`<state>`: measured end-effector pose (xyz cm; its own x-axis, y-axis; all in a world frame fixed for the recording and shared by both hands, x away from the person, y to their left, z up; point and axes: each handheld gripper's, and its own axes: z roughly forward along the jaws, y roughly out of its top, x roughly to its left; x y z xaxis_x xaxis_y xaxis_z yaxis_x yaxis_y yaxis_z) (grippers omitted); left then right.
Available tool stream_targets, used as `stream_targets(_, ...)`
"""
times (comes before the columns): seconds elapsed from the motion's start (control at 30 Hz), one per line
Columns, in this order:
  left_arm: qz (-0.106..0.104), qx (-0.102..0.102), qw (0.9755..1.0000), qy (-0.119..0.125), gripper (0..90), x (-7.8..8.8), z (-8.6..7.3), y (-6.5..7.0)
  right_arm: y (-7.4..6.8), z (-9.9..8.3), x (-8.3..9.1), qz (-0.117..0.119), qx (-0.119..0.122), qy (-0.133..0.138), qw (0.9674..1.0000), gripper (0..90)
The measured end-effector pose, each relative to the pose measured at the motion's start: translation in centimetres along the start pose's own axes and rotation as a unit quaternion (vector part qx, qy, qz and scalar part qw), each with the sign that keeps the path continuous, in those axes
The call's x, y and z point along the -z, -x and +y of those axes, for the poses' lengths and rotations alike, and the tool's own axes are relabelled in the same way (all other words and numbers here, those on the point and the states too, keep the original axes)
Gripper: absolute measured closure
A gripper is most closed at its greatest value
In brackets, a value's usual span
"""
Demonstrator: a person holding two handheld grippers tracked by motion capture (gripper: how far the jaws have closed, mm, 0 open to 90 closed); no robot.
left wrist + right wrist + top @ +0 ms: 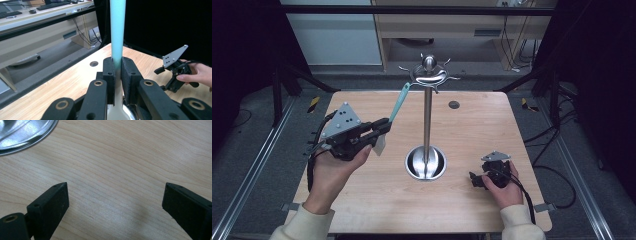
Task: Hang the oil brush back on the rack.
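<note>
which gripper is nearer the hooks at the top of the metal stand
Left. The left gripper holds a teal-handled utensil whose tip reaches the hooks. The right gripper rests low on the table, right of the stand's base.

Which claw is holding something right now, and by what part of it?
The left claw clamps the teal-handled utensil low on its handle, near the pale head. The right claw is open, holding nothing.
</note>
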<state>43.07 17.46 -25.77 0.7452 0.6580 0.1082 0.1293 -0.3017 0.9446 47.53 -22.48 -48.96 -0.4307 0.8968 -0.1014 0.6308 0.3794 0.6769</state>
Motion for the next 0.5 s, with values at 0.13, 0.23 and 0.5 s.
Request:
stream_targets(0.13,-0.001,-0.002,1.0,-0.002,81.8,-0.29,0.07,0.1,0.0,0.0,0.02,0.0,0.0,0.001,1.0,7.7)
stream_targets(0.23,-0.001,0.0,1.0,-0.003,81.8,-0.49,0.05,0.07,0.0,0.0,0.02,0.001,0.0,0.001,1.0,7.7)
stream_targets(0.5,-0.004,0.002,1.0,-0.004,81.8,-0.59,0.04,0.04,0.02,0.0,0.04,0.001,0.0,0.001,1.0,7.7)
